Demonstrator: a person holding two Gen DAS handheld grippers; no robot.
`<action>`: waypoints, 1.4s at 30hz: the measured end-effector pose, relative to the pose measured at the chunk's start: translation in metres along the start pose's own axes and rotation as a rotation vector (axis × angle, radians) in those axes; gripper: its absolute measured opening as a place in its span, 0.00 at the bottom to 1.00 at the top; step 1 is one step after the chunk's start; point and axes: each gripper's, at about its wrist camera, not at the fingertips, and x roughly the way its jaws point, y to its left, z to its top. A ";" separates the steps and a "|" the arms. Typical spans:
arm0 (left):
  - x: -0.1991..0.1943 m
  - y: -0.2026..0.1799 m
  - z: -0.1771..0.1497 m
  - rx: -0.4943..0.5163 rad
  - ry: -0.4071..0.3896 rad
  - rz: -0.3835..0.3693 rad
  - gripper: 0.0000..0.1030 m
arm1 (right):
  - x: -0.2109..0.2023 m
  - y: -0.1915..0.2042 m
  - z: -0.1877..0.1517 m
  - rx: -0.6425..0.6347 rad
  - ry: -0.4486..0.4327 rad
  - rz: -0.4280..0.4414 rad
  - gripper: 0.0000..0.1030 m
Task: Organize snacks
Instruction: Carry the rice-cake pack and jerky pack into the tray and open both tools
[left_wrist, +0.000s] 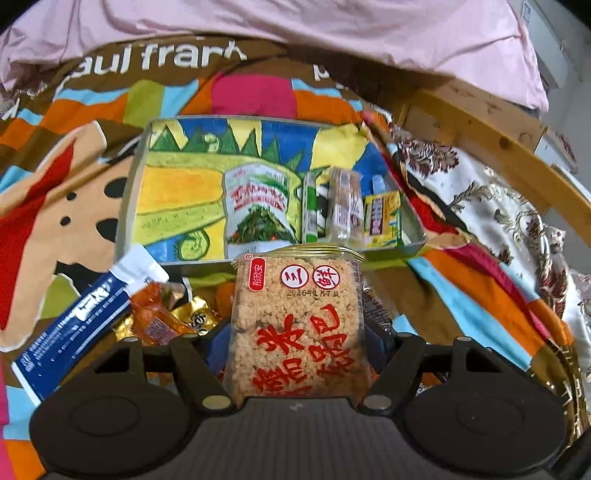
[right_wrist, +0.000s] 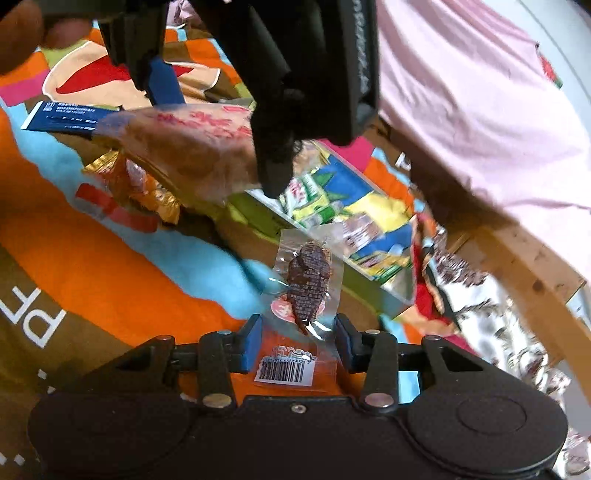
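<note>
My left gripper (left_wrist: 295, 350) is shut on a clear bag of rice crackers (left_wrist: 295, 314) with red lettering, held above the patterned cloth in front of a metal tray (left_wrist: 127, 206). The tray holds a green packet (left_wrist: 258, 203) and several small snacks. In the right wrist view, my right gripper (right_wrist: 297, 339) has its blue pads (right_wrist: 253, 339) pressed on the sides of a clear packet of dark dried meat (right_wrist: 308, 284) with a barcode label. The left gripper (right_wrist: 273, 110) with the cracker bag (right_wrist: 192, 147) hangs above and beyond it, near the tray (right_wrist: 369, 291).
A blue sachet (left_wrist: 74, 325) and orange and gold wrapped sweets (left_wrist: 166, 317) lie on the cloth left of the left gripper. A pink quilt (left_wrist: 332, 33) lies behind the tray. A wooden bed rail (left_wrist: 480, 125) and a floral cloth (left_wrist: 480, 206) are to the right.
</note>
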 end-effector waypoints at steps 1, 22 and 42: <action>-0.003 0.000 0.001 0.002 -0.006 0.001 0.73 | 0.000 -0.001 0.000 0.001 -0.006 -0.008 0.42; -0.016 0.043 0.037 -0.072 -0.136 0.134 0.73 | 0.036 -0.050 0.052 0.258 -0.218 -0.077 0.42; 0.090 0.065 0.094 -0.068 -0.192 0.259 0.73 | 0.141 -0.081 0.075 0.476 -0.194 0.078 0.42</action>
